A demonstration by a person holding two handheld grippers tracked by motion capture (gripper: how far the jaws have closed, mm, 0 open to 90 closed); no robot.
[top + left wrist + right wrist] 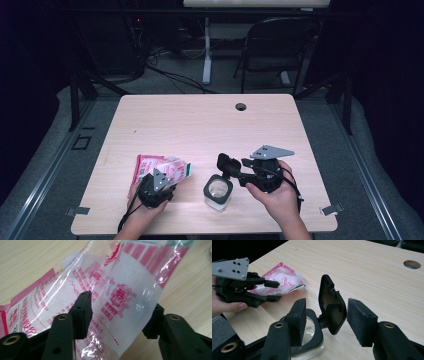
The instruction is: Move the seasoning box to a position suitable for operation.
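Two grippers at work: our left gripper, half-closed, straddles the packet pointing at the jar; our right gripper brackets its lid, open.

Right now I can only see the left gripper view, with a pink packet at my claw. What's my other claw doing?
Observer: The right claw is at a clear jar. The jar's black lid stands flipped up between the jaws.
Operator: Is it squeezing the lid?
Observer: No. The right gripper view shows a gap between the lid and one jaw.
Operator: Is the jar close to my packet?
Observer: Yes. In the high view it sits on the table just right of the packet, and they don't touch.
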